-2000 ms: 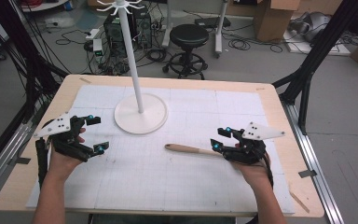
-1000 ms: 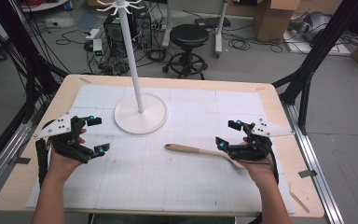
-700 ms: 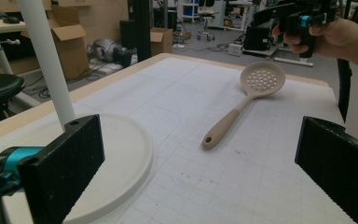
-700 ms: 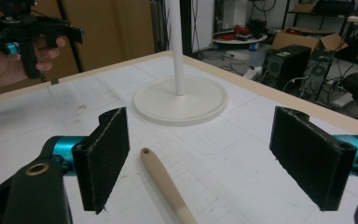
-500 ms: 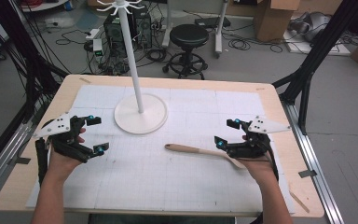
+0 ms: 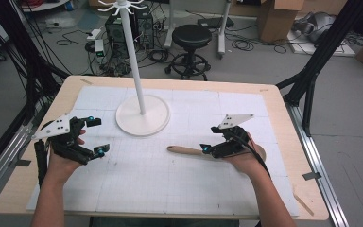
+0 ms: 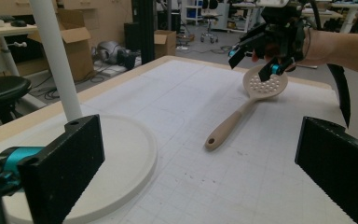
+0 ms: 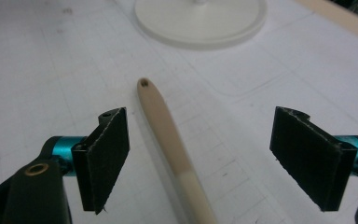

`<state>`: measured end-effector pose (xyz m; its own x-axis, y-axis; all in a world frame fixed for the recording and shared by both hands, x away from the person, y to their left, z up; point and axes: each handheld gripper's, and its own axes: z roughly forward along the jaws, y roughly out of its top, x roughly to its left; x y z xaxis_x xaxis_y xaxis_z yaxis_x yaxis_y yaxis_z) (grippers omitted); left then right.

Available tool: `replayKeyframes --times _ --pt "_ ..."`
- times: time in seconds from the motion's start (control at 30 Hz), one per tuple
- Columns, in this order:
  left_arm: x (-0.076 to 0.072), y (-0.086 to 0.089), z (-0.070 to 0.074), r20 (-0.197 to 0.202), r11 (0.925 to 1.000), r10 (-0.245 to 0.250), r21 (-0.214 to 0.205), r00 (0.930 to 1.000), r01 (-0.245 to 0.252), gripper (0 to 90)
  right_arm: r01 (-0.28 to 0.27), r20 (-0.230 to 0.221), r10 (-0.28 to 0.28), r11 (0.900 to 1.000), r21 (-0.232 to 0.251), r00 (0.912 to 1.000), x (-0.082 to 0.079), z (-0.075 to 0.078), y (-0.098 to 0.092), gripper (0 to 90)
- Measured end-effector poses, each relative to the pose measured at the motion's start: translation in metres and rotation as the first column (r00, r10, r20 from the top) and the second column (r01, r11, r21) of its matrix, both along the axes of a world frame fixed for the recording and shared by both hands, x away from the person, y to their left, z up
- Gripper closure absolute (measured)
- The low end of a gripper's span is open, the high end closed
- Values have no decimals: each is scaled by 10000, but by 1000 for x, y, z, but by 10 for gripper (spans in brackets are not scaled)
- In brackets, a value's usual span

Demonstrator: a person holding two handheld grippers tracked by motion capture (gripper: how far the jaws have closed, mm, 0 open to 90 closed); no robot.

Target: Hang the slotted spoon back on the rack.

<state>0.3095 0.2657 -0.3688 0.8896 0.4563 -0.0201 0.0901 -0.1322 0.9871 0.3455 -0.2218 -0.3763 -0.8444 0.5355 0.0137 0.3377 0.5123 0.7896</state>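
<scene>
In the high view, the beige slotted spoon with the long handle [image 6: 189, 151] lies flat on the white gridded mat [image 6: 170, 189], at 5 o'clock from the round white stand base [image 6: 142, 116]. Its long axis runs from 9 to 3 o'clock, with the bowl under the right hand. The right gripper [image 6: 212, 142] is directly over the handle; the left gripper [image 6: 97, 137] rests well apart at 9 o'clock, released and holding nothing.

In the left gripper view, the spoon [image 7: 247, 107] points its handle end towards 7 o'clock, and the right gripper [image 7: 261, 58] hangs above its perforated bowl.

In the right gripper view, the handle [image 8: 168, 135] runs between the jaws from 6 to 12 o'clock. The jaws stand wide on both sides and do not touch it.
</scene>
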Motion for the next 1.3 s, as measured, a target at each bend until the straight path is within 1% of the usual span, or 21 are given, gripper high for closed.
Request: replayKeyframes --times 0.07,0.1,0.17,0.23,0.37,0.47,0.57,0.67,0.7,0.73,0.8,0.83,0.87,0.93,1.0,1.1,1.17,1.3 --pt "-1 1 1 34 10000 36 -27 10000 -36 18 -89 -291 77 9990 -429 9995 5 -6 5 190" --pt "-1 1 1 41 10000 54 -29 10000 -54 18 -180 -367 156 9975 -684 9992 7 -8 8 191" --pt "-2 2 2 58 10000 55 -40 10000 -55 18 -240 -523 190 9951 -960 9984 9 -11 12 191" --pt "-2 2 2 61 10000 54 -41 10000 -54 18 -337 -583 260 9902 -1359 9980 12 -14 15 193" --pt "-1 1 2 45 10000 33 16 10000 -34 18 -639 -753 484 9737 -2185 9960 16 -19 22 196" --pt "-2 1 2 59 10000 17 7 10000 -17 18 -894 -960 668 9627 -2552 9931 18 -21 28 199" --pt "-2 2 2 90 10000 23 -12 10000 -23 18 -1053 -1157 756 9549 -2777 9904 19 -25 32 218" --pt "-2 2 2 91 10000 48 -32 9999 -48 18 -1191 -1212 832 9369 -3287 9891 20 -31 35 247" --pt "-2 2 2 85 10000 50 -33 10000 -50 18 -1150 -1179 780 9296 -3503 9900 20 -33 36 260" --pt "-2 2 2 83 10000 52 -30 10000 -52 18 -1116 -1179 730 9243 -3651 9903 21 -35 36 279" --pt "-2 2 2 81 10000 46 -17 10000 -46 18 -1126 -1241 707 9207 -3737 9897 22 -35 35 338" --pt "-2 2 2 91 10000 33 -10 10000 -32 18 -1140 -1299 703 9226 -3685 9890 23 -35 35 380" --pt "-2 2 2 90 10000 27 -12 10000 -27 18 -1142 -1320 693 9214 -3714 9888 23 -35 35 405" --pt "-2 2 2 81 10000 32 -2 10000 -32 18 -1185 -1421 683 9157 -3839 9875 23 -35 34 438" --pt "-2 2 2 89 10000 28 -2 10000 -28 18 -1337 -1586 761 9094 -3938 9844 22 -38 35 452" --pt "-2 2 2 89 10000 31 10 10000 -31 18 -1618 -1803 936 8961 -4134 9792 22 -41 36 486" --pt "-2 2 2 86 10000 21 35 10000 -21 18 -1654 -1844 954 8951 -4141 9782 22 -41 37 511" --pt "-2 1 2 60 10000 19 -3 10000 -19 18 -1930 -2127 1146 8974 -3968 9704 23 -41 37 599"
